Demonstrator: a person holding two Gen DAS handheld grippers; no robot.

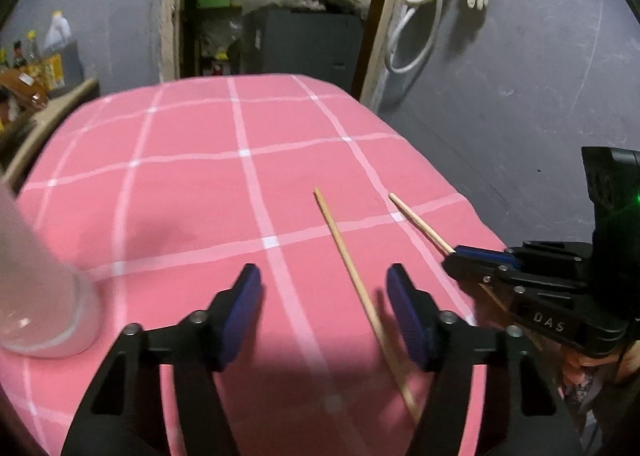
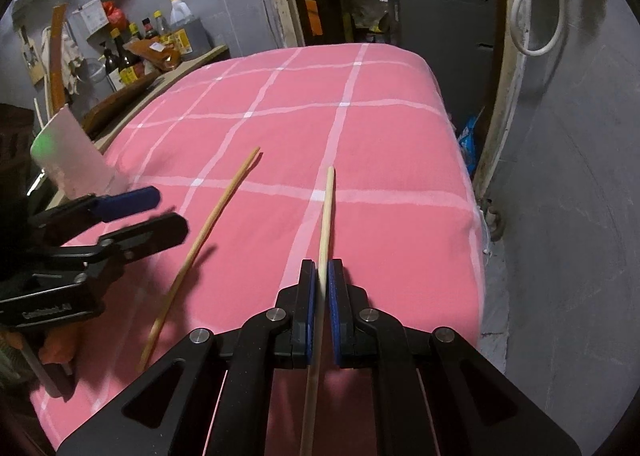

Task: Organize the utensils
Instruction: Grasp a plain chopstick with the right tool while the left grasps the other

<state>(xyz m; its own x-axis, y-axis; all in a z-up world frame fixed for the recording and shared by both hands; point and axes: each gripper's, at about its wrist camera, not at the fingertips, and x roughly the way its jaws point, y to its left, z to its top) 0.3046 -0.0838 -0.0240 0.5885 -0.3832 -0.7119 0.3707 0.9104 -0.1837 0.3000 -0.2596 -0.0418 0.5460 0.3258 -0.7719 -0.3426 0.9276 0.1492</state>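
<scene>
Right gripper (image 2: 323, 276) clamping chopstick (image 2: 326, 211), left gripper (image 1: 323, 288) spread wide above tablecloth (image 1: 192, 143)

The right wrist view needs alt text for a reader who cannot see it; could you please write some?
The right tool is shut on a wooden chopstick that points forward over a pink checked tablecloth. A second chopstick lies on the cloth to its left, beside the open left tool.

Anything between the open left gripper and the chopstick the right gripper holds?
Yes: the loose chopstick lies on the pink cloth between the left gripper and the held chopstick, clearest in the right wrist view.
</scene>
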